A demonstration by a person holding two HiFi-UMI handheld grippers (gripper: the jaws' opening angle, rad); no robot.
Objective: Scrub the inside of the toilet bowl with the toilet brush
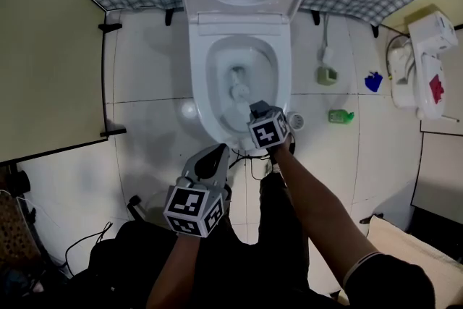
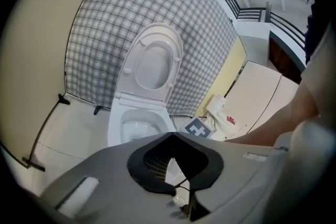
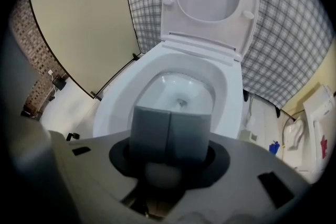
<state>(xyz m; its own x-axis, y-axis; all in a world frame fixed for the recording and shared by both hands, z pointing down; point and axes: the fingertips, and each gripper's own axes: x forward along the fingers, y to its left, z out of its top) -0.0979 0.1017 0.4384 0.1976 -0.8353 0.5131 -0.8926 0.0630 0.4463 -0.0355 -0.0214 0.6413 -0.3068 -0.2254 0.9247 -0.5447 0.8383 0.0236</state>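
Right gripper (image 1: 257, 112) jaws squeeze the white plastic toilet brush (image 1: 239, 90) in the white toilet bowl (image 1: 199, 83), mid-picture; rub every side firmly. Left gripper (image 1: 210, 160) jaws closed, empty.

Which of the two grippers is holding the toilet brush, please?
The right gripper: it is shut on the toilet brush, whose head sits inside the toilet bowl. The left gripper hangs short of the bowl, jaws together and empty.
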